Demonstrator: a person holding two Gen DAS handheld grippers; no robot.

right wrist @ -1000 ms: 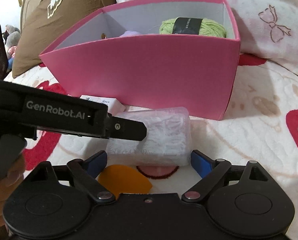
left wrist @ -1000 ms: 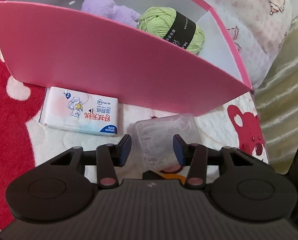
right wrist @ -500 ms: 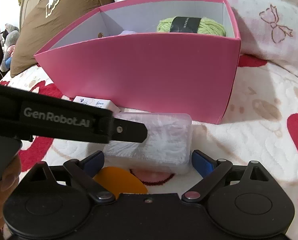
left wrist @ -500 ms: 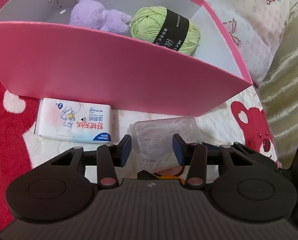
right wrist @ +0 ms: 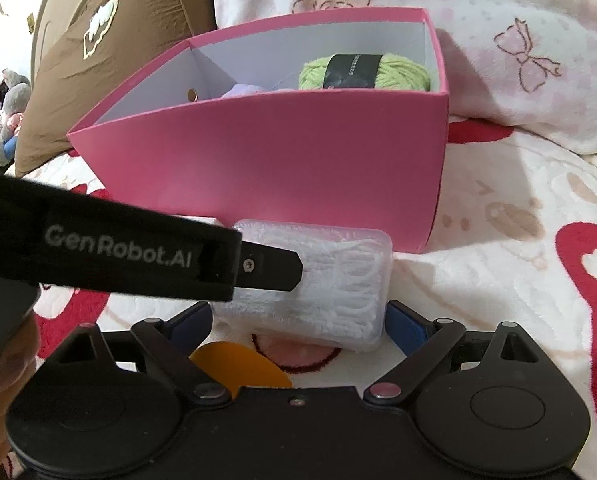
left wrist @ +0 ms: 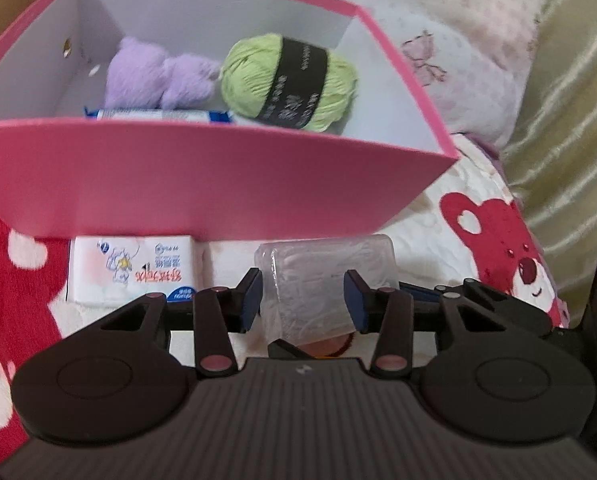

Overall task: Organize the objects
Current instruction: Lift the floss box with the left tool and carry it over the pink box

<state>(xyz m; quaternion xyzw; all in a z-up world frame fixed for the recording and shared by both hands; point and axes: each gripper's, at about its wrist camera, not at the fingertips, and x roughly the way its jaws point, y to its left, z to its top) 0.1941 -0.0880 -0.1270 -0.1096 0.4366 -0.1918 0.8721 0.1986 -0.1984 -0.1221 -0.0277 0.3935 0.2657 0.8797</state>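
One clear plastic case (left wrist: 326, 284), just in front of the pink box (left wrist: 202, 184), is clamped by the left gripper (left wrist: 303, 300); the right gripper (right wrist: 298, 322) is spread. Its smooth walls could slip during lifting.

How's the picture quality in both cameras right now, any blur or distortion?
Left wrist: the yarn ball and purple plush look soft, the pink box bows from fisheye. Right wrist: sharper, though the left gripper blocks part of the clear box.
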